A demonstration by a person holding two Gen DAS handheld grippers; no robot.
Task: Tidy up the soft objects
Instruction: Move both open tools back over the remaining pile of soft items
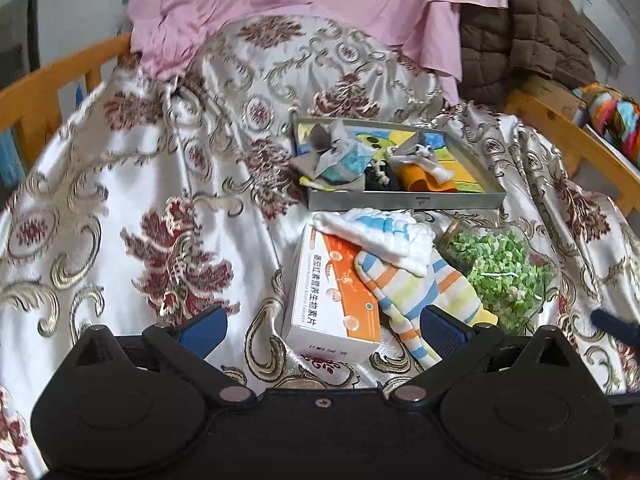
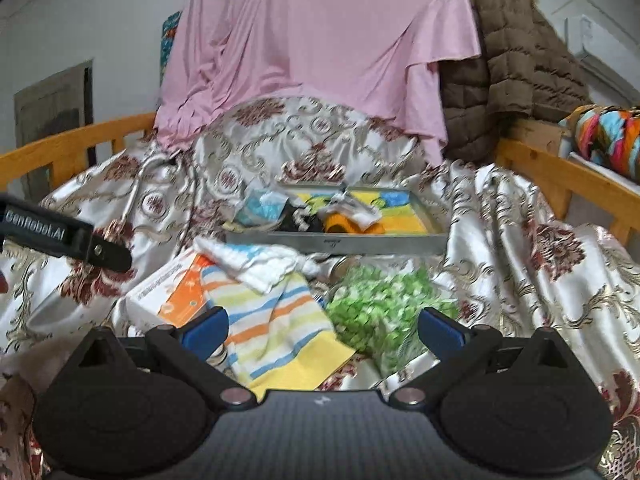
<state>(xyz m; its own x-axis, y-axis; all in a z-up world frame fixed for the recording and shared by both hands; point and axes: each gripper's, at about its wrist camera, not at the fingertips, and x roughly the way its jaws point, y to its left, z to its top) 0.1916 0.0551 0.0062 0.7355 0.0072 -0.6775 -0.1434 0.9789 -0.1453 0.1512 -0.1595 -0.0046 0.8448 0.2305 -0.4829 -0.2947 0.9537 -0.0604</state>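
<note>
Both tongs hang wide open and empty over the bed [image 1: 100, 208], so the step in hand looks like the approach to the next soft thing. The left tongs [image 1: 323, 326] sit low in front of the medicine box [image 1: 332, 288]. The right tongs [image 2: 323, 326] face the striped towel [image 2: 276, 320], which lies draped over that box, with the white cloth [image 2: 260, 268] on its far end and the bag of green bits [image 2: 376, 312] just beside it. The metal tray [image 2: 336, 242] beyond already holds several small soft pieces. The next move, I judge, calls for closing on a free edge of the striped towel, lifting it clear of the box, and carrying it to the tray
</note>
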